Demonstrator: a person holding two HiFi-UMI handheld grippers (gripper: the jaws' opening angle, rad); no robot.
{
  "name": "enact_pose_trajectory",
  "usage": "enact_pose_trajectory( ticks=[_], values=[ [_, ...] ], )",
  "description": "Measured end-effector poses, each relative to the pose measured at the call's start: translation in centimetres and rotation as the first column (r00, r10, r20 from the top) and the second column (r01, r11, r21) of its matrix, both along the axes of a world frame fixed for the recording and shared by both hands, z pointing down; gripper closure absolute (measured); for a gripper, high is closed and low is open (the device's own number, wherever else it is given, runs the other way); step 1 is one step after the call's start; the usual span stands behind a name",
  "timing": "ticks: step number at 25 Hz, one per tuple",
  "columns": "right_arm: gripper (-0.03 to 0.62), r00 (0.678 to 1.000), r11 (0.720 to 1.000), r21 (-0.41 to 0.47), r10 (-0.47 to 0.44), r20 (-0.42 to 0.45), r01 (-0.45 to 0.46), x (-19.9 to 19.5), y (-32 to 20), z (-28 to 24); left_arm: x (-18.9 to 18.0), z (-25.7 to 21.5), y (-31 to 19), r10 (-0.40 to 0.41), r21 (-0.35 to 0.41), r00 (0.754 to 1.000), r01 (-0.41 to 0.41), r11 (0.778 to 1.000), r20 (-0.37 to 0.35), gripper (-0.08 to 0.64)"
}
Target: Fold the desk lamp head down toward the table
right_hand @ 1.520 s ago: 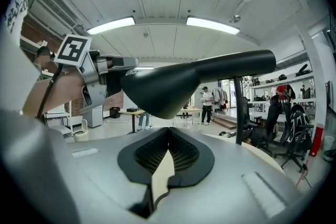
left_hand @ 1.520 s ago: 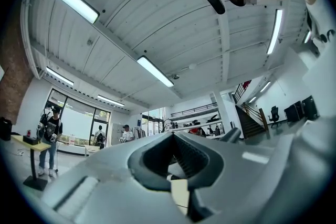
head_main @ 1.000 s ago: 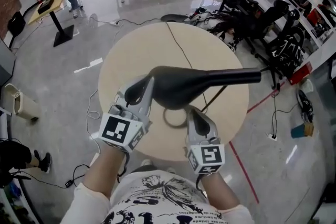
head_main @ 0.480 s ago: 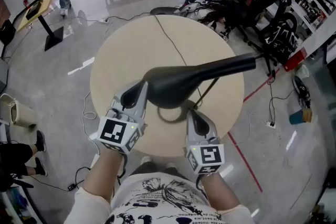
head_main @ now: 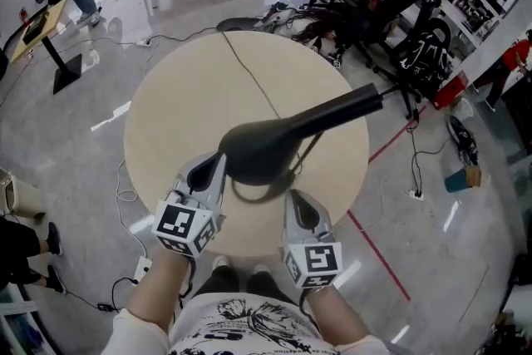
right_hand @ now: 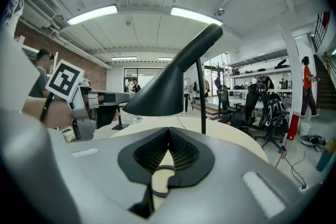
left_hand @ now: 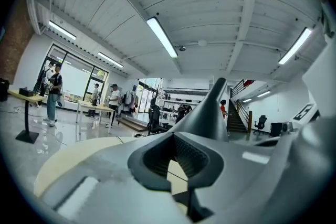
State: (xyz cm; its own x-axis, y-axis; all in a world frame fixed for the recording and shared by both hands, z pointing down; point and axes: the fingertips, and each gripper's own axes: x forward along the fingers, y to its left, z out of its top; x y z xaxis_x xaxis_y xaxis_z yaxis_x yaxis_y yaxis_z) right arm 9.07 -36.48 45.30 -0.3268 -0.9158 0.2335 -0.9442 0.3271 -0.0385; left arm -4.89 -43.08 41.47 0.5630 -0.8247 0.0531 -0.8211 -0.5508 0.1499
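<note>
- Black lamp head covers most of the ring base in the head view; only a dark arc of the ring shows below the shade.
- The thin upright stem is largely hidden behind the head, and where it meets the base cannot be seen.
- The left gripper has its tips close against the wide left end of the head. No view settles whether they touch.
- In the left gripper view its fingers are closed together at the tips with nothing between them. The lamp head rises just beyond, partly cut off by the right-hand jaw.
- The right gripper sits below the head at lower centre. Its fingers are also closed and empty, and the ring base and table show through the hollow behind the tips.
- The lamp stands at the near side of the round wooden table, its neck slanting to the upper right.
- Compared with a second ago, the neck slants more steeply and the head shows smaller in the frame.
- Both grippers sit lower in the picture, and the table has shifted left.
</note>
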Motion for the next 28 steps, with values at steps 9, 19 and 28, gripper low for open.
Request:
enact_pose_trajectory(
  ticks=[9,19,28],
  values=[
    [0.583,0.999,0.998,-0.044,0.035,-0.011,-0.035,0.9,1.5,2.4,2.2,3.2,0.2,0.033,-0.086,0.998,-0.038,0.996,-0.059,0.555],
    [0.583,1.0,0.998,-0.058,0.027,0.001,-0.027,1.4,2.1,3.5,2.8,3.1,0.3,0.033,-0.081,0.999,-0.036,0.996,-0.031,0.566],
    [0.583,0.998,0.997,0.029,-0.065,-0.015,0.066,2.7,1.9,0.9,5.0,-0.3,3.6,-0.012,-0.01,0.999,0.011,1.0,-0.046,0.565]
  ],
)
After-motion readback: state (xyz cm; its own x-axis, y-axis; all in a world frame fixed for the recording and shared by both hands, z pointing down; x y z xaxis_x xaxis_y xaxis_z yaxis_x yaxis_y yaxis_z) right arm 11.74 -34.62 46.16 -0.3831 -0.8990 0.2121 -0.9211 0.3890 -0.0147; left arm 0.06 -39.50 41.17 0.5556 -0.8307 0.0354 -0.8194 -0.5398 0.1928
